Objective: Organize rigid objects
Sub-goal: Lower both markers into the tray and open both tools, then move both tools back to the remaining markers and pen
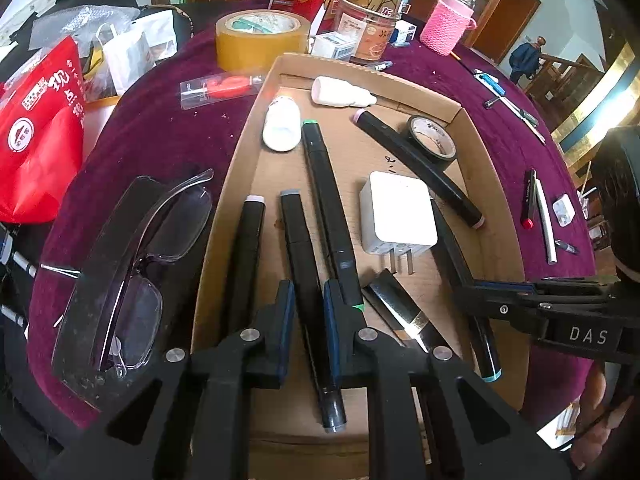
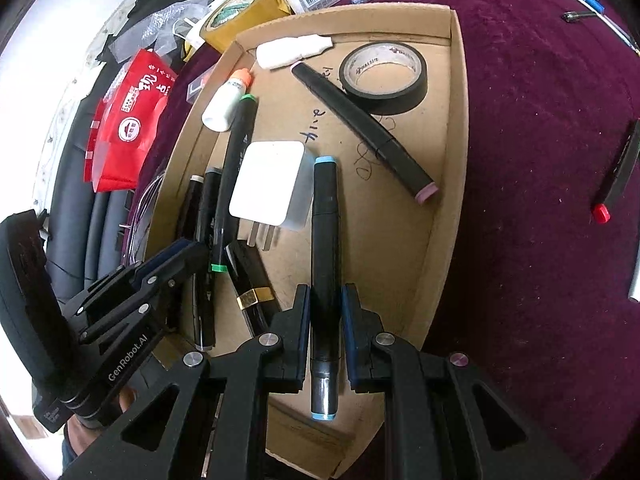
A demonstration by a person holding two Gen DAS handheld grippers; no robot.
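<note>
Left wrist view is looking down over the left gripper (image 1: pixel 308 304), whose blue-padded fingers are standing apart on either side of a black marker with grey end caps (image 1: pixel 308 300) — the pads are not visibly pressing it, so the jaws read as open around it. This marker is lying inside the shallow brown cardboard tray (image 1: pixel 498 184), between a black marker with a white cap (image 1: pixel 248 256) on its left and a long black marker with green ends (image 1: pixel 328 208) on its right. Farther right, a white square plug adapter (image 1: pixel 396 212) is resting prongs toward the camera.

Right wrist view is showing the right gripper (image 2: pixel 325 316) straddling a black marker with light blue ends (image 2: pixel 325 280); its fingers are sitting just beside the barrel with a sliver of gap on the right, so I cannot tell whether it is gripping. Beyond it, a roll of black tape (image 2: pixel 383 78) is lying flat near the tray's far corner.

Under the tray, a dark purple velvet tablecloth (image 2: pixel 540 160) is covering the table — a wooden door (image 1: pixel 508 16) is showing in the room behind.
</note>
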